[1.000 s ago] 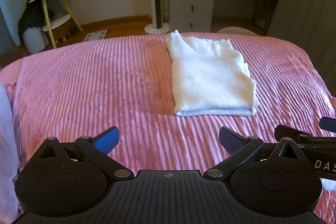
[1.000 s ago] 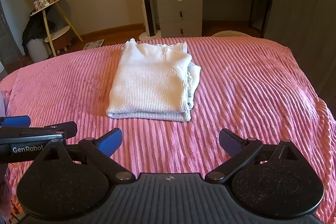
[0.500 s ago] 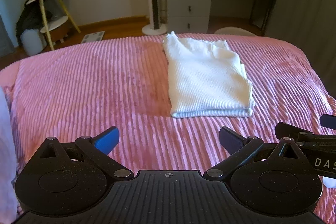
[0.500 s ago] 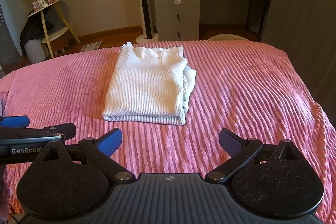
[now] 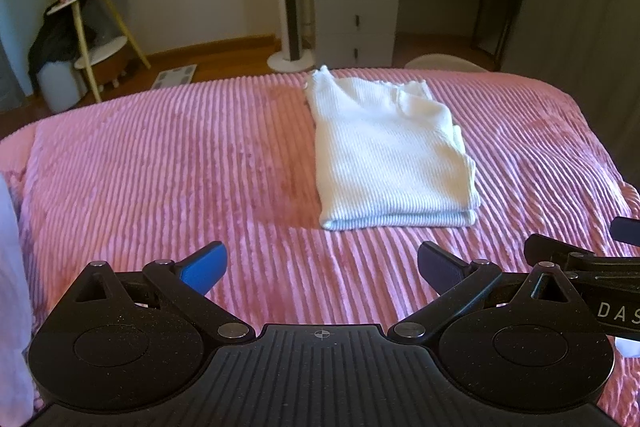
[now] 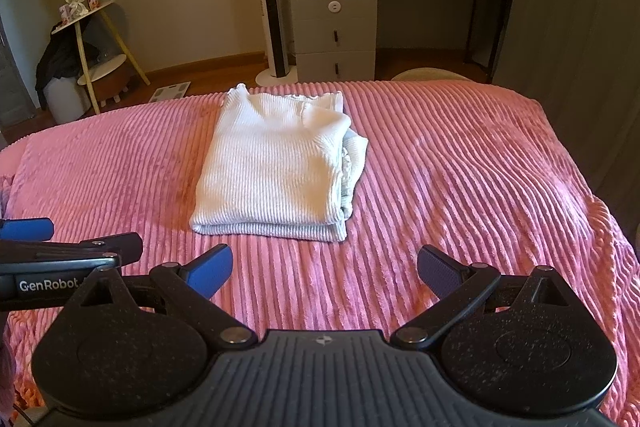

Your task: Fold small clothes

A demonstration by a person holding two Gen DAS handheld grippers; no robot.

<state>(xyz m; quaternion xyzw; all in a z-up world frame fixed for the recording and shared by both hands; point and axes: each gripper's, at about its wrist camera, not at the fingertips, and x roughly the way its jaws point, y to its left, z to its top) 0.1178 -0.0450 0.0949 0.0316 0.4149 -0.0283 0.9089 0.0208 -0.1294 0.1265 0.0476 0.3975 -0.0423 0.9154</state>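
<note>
Folding appears finished — the white sweater (image 6: 276,167) is laid in a tidy rectangle at the frame's centre on the pink bedspread (image 6: 460,187). Left gripper (image 5: 320,263) and right gripper (image 6: 325,265) are spread wide, nothing held. "GenRobot" is read at lower left — "DAS" at the left view's right edge.
</note>
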